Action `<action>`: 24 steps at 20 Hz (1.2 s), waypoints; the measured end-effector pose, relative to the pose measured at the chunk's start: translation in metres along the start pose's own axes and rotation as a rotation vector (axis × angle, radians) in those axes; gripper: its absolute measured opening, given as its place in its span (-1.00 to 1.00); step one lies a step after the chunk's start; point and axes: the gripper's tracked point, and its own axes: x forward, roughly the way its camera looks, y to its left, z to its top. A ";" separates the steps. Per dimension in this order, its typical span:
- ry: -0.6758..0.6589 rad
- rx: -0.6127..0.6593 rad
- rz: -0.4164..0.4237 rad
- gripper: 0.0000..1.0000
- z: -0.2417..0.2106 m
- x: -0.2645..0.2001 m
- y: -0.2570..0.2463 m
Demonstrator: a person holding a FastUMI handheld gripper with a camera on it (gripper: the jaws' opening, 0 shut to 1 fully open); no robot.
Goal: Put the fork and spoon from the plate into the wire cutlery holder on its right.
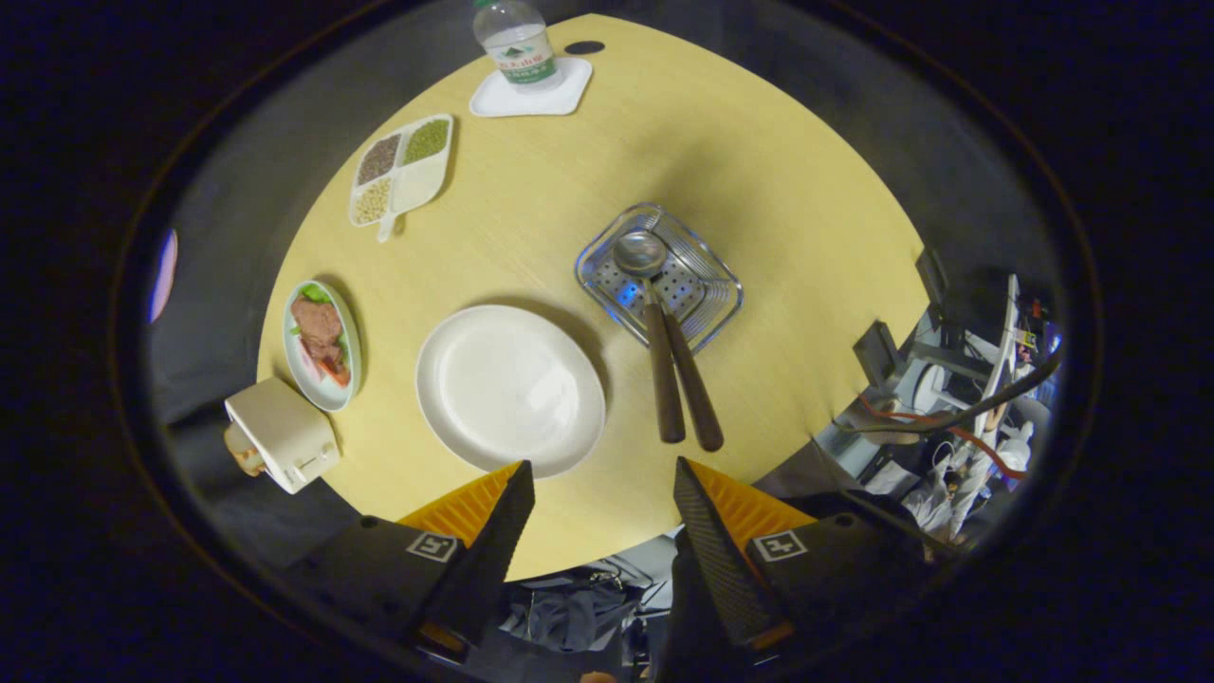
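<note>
While the claw (603, 474) hangs high over the near edge of the round wooden desk (778, 190), its two dark fingers (503, 531) stand spread wide apart with nothing between them. Just ahead of the fingers lies the white plate (510, 389), bare of cutlery. To the right of the plate sits the wire cutlery holder (659, 275), close beside it but not touching. Both utensils are in the holder: the spoon (641, 254) rests with its bowl against the perforated bottom, and two brown wooden handles (681, 379) lean out over the holder's near rim, side by side, pointing toward the fingers. The head of the fork is hidden among the wires, so only its handle can be told. Farther off, beyond the plate to the left, a small dish of meat and greens (322, 343) lies near a white toaster-like box (281, 433) at the desk's edge. A divided tray of grains (400, 169) sits beyond those, and a water bottle (517, 43) stands upright on a white coaster (531, 95) at the far side of the desk.
</note>
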 end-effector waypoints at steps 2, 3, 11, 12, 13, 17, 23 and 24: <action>-0.065 -0.010 -0.009 0.92 -0.004 -0.011 0.000; -0.106 -0.020 -0.014 0.92 -0.005 -0.017 0.000; -0.556 -0.165 0.055 0.92 -0.006 -0.047 0.014; -0.613 -0.204 0.068 0.92 -0.005 -0.048 0.015; -0.674 -0.241 0.086 0.92 -0.002 -0.050 0.019; -0.934 -0.380 0.217 0.92 0.011 -0.073 0.036; -1.256 -0.593 0.357 0.92 0.018 -0.106 0.059; -1.309 -0.616 0.381 0.92 0.017 -0.111 0.063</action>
